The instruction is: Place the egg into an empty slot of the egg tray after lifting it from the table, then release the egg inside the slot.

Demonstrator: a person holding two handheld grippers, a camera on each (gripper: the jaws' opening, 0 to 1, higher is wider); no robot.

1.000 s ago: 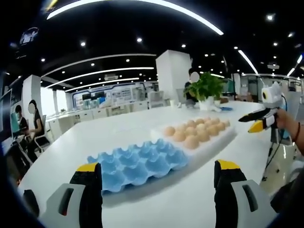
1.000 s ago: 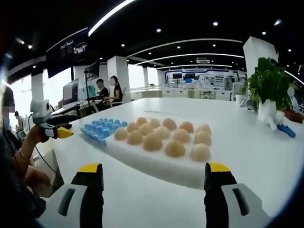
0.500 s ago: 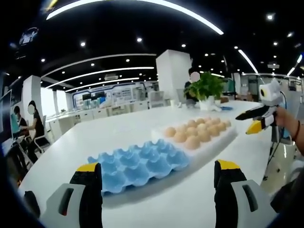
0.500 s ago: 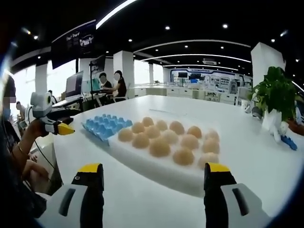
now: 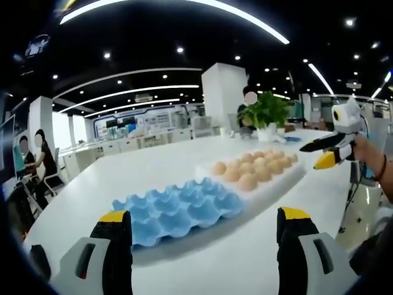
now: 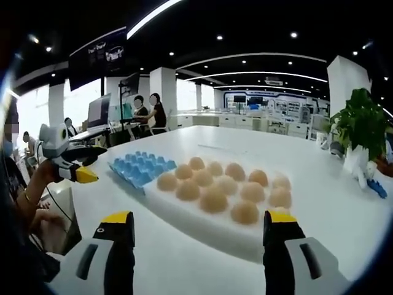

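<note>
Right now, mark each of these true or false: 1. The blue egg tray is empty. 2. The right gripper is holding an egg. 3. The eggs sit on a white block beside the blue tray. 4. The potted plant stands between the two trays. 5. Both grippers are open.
1. True: the blue egg tray shows only empty slots.
2. False: the right gripper holds nothing; its jaws stand apart, short of the eggs.
3. True: the eggs rest on a white block that touches the blue tray's end.
4. False: the potted plant stands farther back on the table, beyond the eggs.
5. True: the left gripper also has its jaws wide apart, with nothing between them.
</note>
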